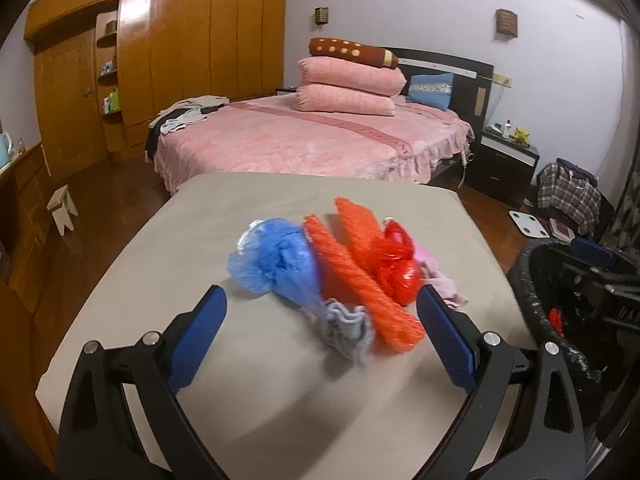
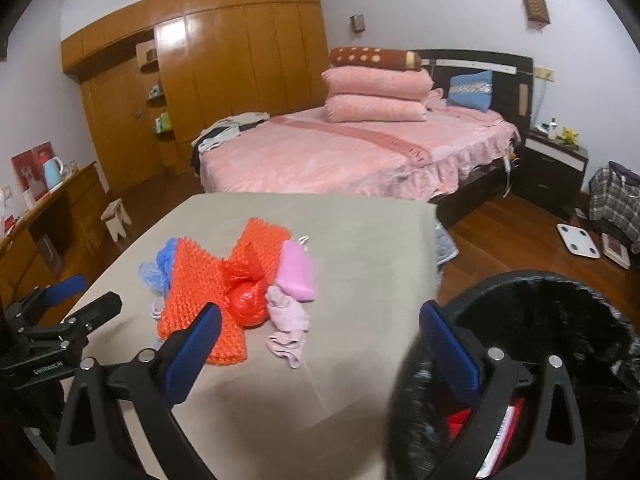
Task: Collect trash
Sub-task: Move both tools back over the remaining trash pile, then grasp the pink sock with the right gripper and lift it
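A pile of trash lies on the beige table [image 1: 280, 400] [image 2: 360, 240]: a blue plastic bag [image 1: 272, 264] [image 2: 158, 268], orange mesh sheets [image 1: 360, 280] [image 2: 196, 292], a red plastic bag [image 1: 396, 264] [image 2: 248, 300], a pink pouch [image 2: 296, 270], a pale pink cloth [image 2: 286, 320] and a grey cloth [image 1: 348, 332]. My left gripper [image 1: 320, 312] is open, its jaws spread around the near end of the pile. My right gripper [image 2: 320, 328] is open and empty, over the table edge beside the black-lined trash bin [image 2: 552, 320] [image 1: 560, 300].
A pink bed [image 2: 352, 152] stands beyond the table, with a wooden wardrobe [image 2: 224, 64] behind it. A small stool [image 2: 116, 218] and a desk with a kettle [image 2: 52, 170] are at the left. A nightstand [image 2: 556, 168], a scale [image 2: 578, 240] and a plaid bag [image 2: 616, 204] are at the right.
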A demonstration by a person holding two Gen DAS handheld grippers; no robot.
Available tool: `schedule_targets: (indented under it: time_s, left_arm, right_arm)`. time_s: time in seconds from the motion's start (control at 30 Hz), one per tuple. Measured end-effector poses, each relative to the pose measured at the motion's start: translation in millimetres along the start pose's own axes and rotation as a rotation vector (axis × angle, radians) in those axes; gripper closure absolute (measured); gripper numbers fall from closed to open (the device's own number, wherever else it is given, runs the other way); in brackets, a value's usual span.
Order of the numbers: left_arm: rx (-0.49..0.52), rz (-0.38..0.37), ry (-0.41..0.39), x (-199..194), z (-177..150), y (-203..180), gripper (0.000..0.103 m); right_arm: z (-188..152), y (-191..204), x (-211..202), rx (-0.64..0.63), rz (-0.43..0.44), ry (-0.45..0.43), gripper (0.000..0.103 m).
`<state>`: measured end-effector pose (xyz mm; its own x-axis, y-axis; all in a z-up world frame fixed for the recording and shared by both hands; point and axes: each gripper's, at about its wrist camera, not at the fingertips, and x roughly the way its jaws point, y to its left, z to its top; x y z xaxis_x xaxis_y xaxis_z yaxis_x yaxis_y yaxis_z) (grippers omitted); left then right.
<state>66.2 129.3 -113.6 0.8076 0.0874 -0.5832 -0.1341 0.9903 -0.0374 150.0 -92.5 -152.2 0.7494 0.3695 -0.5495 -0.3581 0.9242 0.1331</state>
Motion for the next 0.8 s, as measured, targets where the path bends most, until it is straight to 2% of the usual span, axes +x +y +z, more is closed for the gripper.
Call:
schedule_targets:
  time_s: [0.2, 0.63, 0.8]
  left_arm:
    - [-0.017, 0.010, 0.026, 15.0, -5.9, 11.1, 0.010]
    - [-0.018, 0.011, 0.071, 47.2, -10.8, 18.5, 0.010]
    - [-0.023, 0.000, 0.078, 53.2, -9.6, 17.8, 0.014]
  right_arm:
    - [-5.0, 15.2, 34.3, -0.023, 0.008, 0.051, 0.015]
    - [-25.9, 9.7, 94.8, -0.019, -0.002, 0.188, 0.032]
    - [-26.7, 11.9, 107.6, -0.030, 0.028, 0.226, 0.046]
